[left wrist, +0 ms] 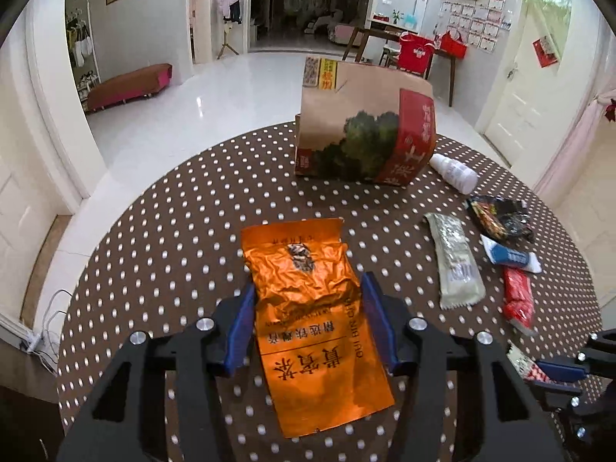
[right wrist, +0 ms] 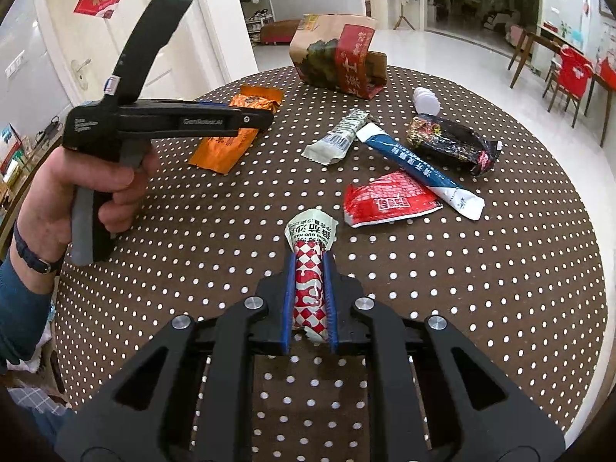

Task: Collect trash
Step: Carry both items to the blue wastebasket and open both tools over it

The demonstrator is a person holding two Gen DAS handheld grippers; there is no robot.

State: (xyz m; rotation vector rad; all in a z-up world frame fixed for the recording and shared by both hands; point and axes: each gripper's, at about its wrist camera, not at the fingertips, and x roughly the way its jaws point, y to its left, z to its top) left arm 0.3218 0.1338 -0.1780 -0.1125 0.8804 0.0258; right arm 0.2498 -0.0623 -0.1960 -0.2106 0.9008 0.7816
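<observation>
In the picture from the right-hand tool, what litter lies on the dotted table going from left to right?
Orange foil packet → red-and-white checked wrapper in the right gripper → pale green wrapper → red packet → black crumpled wrapper.

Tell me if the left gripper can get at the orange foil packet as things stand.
Probably yes. The left gripper is open, its blue fingers either side of the orange foil packet, which lies flat on the dotted tablecloth with nothing between.
</observation>
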